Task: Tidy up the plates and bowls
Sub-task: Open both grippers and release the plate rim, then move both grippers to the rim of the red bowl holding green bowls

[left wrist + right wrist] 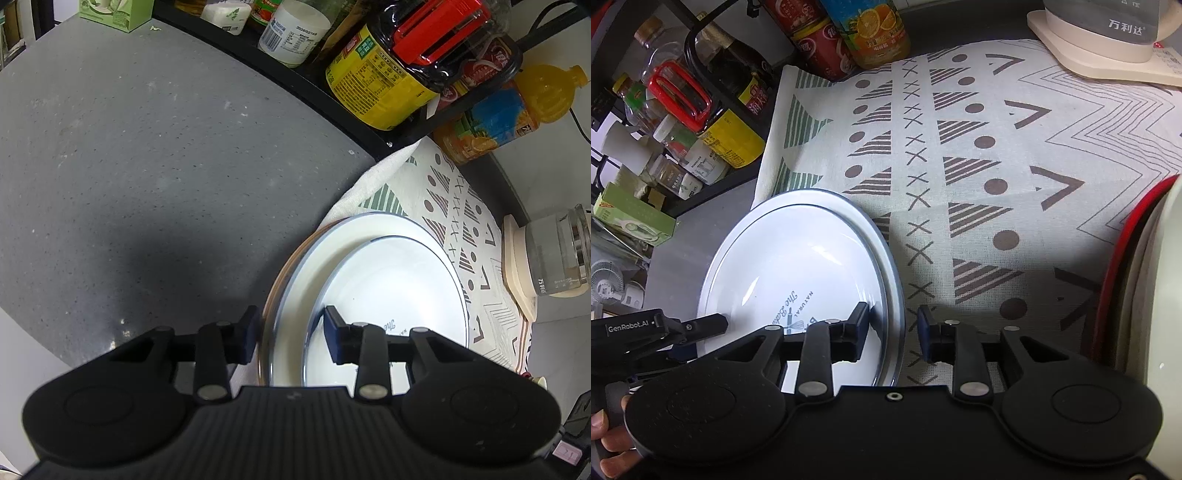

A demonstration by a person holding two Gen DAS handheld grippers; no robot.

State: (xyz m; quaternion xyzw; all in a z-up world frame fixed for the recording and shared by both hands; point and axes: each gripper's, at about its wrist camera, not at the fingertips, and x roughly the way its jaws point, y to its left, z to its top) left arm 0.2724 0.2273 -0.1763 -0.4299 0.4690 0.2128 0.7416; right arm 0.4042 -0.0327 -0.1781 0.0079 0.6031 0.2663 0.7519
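Surface: a speckled grey countertop is filling the left and upper part of the left wrist view; a patterned cloth with triangles, dots, crosses and zigzags is covering the middle and right of the right wrist view.
Writing: the top plate is showing "NATURAL" and script starting "The Ba…", partly hidden; the kettle at the upper right is carrying "万利达"; "GenRobot.AI" is showing on the other tool at the lower left of the right wrist view.
Containers: an orange juice bottle with yellow-orange drink and a yellow-labelled oil bottle with a red handle are standing on a black rack along the top; a white jar is sitting beside them.
Plates: a white blue-rimmed plate is lying face up on a larger white plate, the stack straddling the cloth's edge and the countertop, lower centre-right of the left wrist view.
Red-rimmed dish: a red-edged pale dish is sitting at the right edge of the right wrist view.
Left gripper: jaws are standing apart, straddling the stack's left rim, not visibly pinching.
Right gripper: jaws are standing apart across the stack's right rim, not visibly pinching.
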